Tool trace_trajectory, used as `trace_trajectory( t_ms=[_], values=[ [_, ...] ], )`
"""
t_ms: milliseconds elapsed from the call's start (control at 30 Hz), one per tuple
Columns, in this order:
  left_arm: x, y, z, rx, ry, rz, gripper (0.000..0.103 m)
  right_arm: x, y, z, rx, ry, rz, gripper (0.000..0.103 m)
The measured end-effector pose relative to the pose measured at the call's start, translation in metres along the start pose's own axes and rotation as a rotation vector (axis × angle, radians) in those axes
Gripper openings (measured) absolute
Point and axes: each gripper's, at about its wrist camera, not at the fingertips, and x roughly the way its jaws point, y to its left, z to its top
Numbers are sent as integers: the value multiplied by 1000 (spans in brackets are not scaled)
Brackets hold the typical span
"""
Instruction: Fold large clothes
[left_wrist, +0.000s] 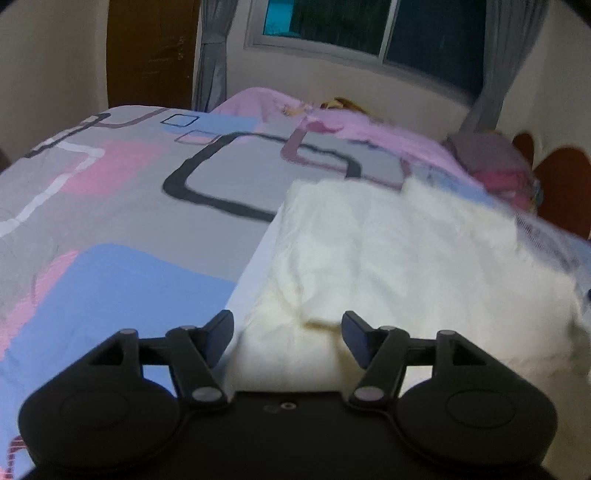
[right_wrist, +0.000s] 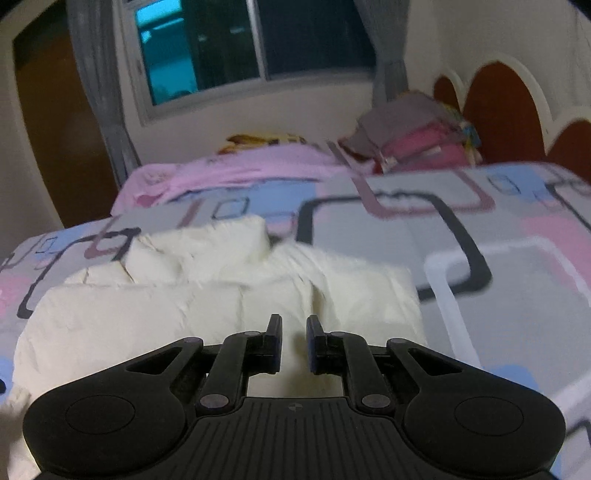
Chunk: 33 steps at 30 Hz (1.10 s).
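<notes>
Holding my left gripper (left_wrist: 287, 334) with jaws apart and empty, I see my right gripper (right_wrist: 294, 341) almost together, gripping nothing. Both hang over the white garment (left_wrist: 406, 258), which lies on the patterned bedspread (left_wrist: 129, 206).

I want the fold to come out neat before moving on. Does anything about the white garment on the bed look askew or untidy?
Somewhat. In the right wrist view the white garment is wrinkled, and a bunched part at its far end stands up instead of lying flat on the patterned bedspread. Nothing looks torn or stained, though the pictures are blurred.
</notes>
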Motion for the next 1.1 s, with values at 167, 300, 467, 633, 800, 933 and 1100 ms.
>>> trace_trajectory(
  t_ms=[167, 300, 467, 633, 800, 933, 1100],
  values=[
    [22, -29, 32, 9, -47, -31, 63, 21, 24, 11, -35, -3, 24, 12],
    [49, -52, 50, 46, -52, -58, 63, 40, 35, 14, -63, 6, 28, 12],
    [97, -64, 59, 70, -2, -48, 63, 59, 35, 10, -121, 11, -18, 12],
    [130, -58, 51, 95, 63, 1, 64, 90, 20, -6, -148, 75, -47, 12],
    [138, -58, 44, 97, 56, 27, 65, 112, 18, -19, -173, 89, -55, 11],
    [139, -58, 41, 119, 45, 26, 65, 116, 19, -25, -190, 70, -59, 11],
    [131, -61, 44, 107, 49, 39, 64, 103, 19, -14, -180, 80, -37, 12]
  ],
)
